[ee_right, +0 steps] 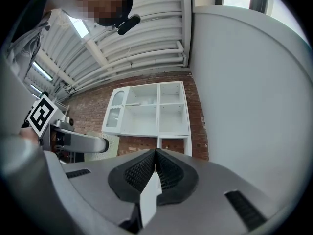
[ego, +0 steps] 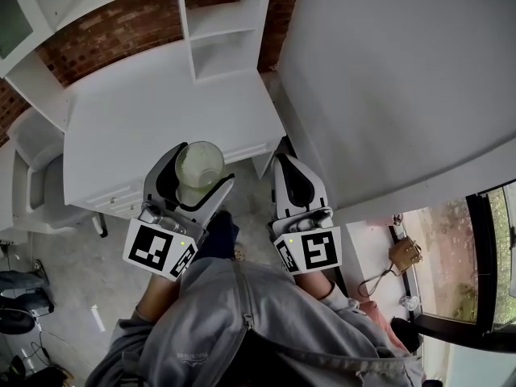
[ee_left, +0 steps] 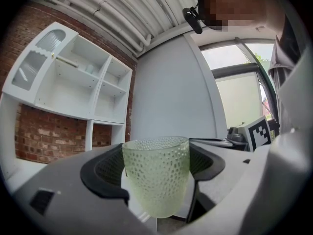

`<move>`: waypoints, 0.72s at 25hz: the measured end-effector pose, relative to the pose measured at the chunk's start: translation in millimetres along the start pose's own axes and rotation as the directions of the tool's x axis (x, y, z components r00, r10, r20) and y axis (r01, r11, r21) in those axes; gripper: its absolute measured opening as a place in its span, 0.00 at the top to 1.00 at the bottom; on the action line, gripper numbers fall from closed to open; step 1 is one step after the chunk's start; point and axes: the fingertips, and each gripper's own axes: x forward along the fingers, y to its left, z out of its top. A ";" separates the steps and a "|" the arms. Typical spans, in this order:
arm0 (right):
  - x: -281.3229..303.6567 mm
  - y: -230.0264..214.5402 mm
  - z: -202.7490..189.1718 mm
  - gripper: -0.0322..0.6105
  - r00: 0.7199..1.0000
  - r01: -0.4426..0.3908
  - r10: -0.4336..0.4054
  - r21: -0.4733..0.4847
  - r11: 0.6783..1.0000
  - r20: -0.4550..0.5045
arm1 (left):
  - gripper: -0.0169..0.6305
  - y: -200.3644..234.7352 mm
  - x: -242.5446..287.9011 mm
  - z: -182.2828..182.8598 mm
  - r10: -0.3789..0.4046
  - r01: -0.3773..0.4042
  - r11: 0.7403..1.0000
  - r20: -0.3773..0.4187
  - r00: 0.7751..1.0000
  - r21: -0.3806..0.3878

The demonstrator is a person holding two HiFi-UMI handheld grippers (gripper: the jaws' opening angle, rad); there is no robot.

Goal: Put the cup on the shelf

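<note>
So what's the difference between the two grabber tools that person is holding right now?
The left gripper has its jaws apart, clamped on a pale green dimpled cup; the right gripper has its jaws shut together, empty. Seen from above, the left gripper is tilted, the right gripper points straighter ahead. Otherwise both look like the same grey tool.

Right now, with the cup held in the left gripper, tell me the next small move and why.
Probably carry the left gripper forward over the white desk toward the white shelf unit, keeping it level. Its jaws are shut on the upright green dimpled cup, the open compartments lie ahead against the brick wall, and the right gripper is shut and empty.
</note>
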 end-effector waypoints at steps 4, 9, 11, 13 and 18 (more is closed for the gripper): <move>6.8 -9.4 -6.7 0.91 1.000 0.012 -0.012 0.005 1.000 -0.006 | 0.38 6.4 12.0 -4.6 -0.004 0.004 1.000 -0.003 1.000 -0.002; 29.0 -12.3 -7.7 0.91 1.000 0.002 -0.002 -0.008 1.000 0.001 | 0.38 23.4 31.1 -6.9 -0.014 0.014 1.000 -0.001 1.000 0.000; 40.8 -16.3 -9.5 0.91 1.000 -0.001 0.001 -0.015 1.000 0.002 | 0.38 32.5 42.1 -7.6 -0.016 0.016 1.000 0.001 1.000 0.001; 54.3 -21.2 -11.2 0.91 1.000 -0.005 0.005 -0.025 1.000 0.004 | 0.38 42.2 53.4 -7.3 -0.016 0.016 1.000 0.004 1.000 0.008; 95.4 -31.9 -13.9 0.91 0.999 -0.032 0.033 -0.045 0.998 0.011 | 0.38 68.4 81.8 -6.1 -0.019 0.019 1.000 0.012 1.000 0.013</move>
